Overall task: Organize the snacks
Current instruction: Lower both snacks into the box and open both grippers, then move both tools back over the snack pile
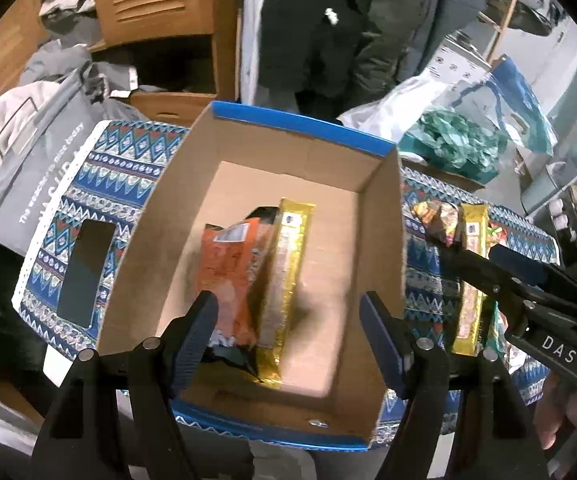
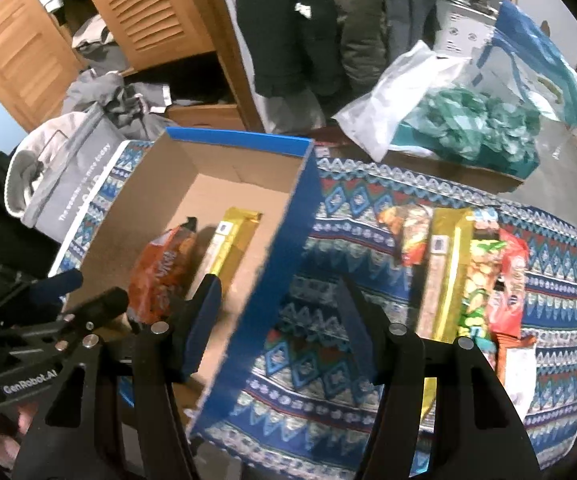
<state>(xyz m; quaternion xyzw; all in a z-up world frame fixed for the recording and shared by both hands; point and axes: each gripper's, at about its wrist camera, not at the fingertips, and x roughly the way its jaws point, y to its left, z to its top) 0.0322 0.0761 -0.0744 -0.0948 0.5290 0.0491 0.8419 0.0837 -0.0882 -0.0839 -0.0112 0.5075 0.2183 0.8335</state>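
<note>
An orange packet and a gold bar lie side by side in the cardboard box, leaving room. Both the left gripper and right gripper are empty, fingers apart. More snacks wait along the counter's right edge.

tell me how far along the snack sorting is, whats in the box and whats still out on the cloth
Done: an orange snack bag and a gold bar lie inside the cardboard box. In hand: nothing; the left gripper hangs open above the box, and the right gripper is open with its jaws astride the box's right wall. Left: a second gold bar and several colourful packets wait on the patterned cloth.
</note>
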